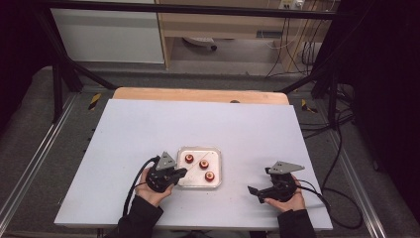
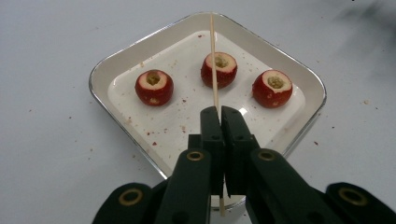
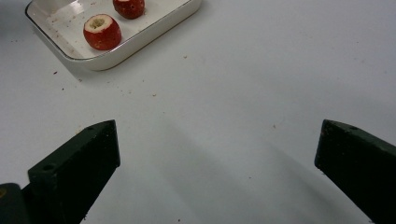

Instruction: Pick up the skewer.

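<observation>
Black jaws of the left hand-held gripper (image 2: 219,112) stand clenched on a thin wooden skewer (image 2: 213,60), which runs straight ahead from the jaw tips and reaches across a white square dish with a metal-looking rim (image 2: 100,70). Three cored red fruits lie in that dish just beyond the tips: one to the left of the stick (image 2: 154,87), one partly behind it (image 2: 219,69), one to the right (image 2: 272,87). Each shows a pale cut top with a hollow centre. The skewer's tip seems to hang above the dish's far corner and pierces nothing yet.

The right hand-held gripper (image 3: 217,154) is released, jaws wide apart and empty, over the bare white surface (image 3: 261,70), with the dish well off to its upper left.

Judging by this, the step in hand is lining the stick up for spearing. The next move likely calls for drawing the tip back, lowering it, and aiming at one fruit's hollow, perhaps with the right gripper steadying that fruit.
</observation>
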A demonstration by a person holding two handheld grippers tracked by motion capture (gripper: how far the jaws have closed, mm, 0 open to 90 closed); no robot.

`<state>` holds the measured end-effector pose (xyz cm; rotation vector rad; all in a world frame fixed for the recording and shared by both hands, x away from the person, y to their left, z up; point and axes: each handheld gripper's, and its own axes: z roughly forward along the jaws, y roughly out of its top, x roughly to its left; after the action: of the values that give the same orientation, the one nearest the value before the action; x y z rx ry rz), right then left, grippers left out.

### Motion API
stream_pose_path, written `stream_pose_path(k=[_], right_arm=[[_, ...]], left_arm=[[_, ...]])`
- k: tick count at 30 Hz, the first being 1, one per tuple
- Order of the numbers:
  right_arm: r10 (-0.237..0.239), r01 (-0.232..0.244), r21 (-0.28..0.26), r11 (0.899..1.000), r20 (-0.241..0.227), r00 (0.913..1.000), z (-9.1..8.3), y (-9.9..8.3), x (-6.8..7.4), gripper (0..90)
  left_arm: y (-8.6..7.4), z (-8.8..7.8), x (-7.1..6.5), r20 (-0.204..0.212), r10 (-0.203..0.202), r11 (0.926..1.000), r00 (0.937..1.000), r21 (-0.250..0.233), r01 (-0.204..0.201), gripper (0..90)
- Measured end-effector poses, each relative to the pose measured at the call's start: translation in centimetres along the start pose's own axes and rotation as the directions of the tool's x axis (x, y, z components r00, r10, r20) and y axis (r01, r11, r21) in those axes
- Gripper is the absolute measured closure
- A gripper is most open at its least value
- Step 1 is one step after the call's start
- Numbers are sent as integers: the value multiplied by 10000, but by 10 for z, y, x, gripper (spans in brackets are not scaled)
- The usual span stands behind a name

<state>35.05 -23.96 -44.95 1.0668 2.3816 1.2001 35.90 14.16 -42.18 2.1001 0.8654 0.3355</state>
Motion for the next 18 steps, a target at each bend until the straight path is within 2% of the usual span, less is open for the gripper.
stream_pose_path(k=[2, 4, 11, 12, 14, 15, 16, 18], right_arm=[[-34, 34, 45, 10000, 16, 10000, 0, 1, 1, 6], [-320, 319, 155, 9994, 107, 9994, 3, 5, 6, 7], [-762, 760, 218, 9969, 79, 9971, 5, 11, 17, 17], [-996, 994, 255, 9947, 65, 9950, 6, 14, 21, 21], [-1074, 1071, 280, 9938, 72, 9942, 7, 15, 23, 21], [-1322, 1316, 427, 9904, 109, 9912, 8, 18, 27, 21], [-1322, 1316, 427, 9904, 109, 9912, 8, 18, 27, 21], [-1631, 1622, 539, 9853, 131, 9865, 10, 23, 32, 25]], left_arm=[[1, -1, 0, 56, 82, 10000, 10000, -14, -82, 883], [2, -2, 0, 138, 116, 9999, 9998, -16, -116, 882], [5, -2, -5, 388, 432, 9990, 9983, 126, -437, 883], [7, -1, -7, 477, 541, 9983, 9974, 201, -551, 882], [8, -1, -8, 537, 597, 9979, 9968, 212, -609, 883], [8, -1, -8, 619, 591, 9979, 9963, 242, -607, 882], [9, 0, -9, 703, 603, 9977, 9957, 270, -624, 882], [11, 1, -10, 772, 722, 9966, 9944, 341, -750, 882]])
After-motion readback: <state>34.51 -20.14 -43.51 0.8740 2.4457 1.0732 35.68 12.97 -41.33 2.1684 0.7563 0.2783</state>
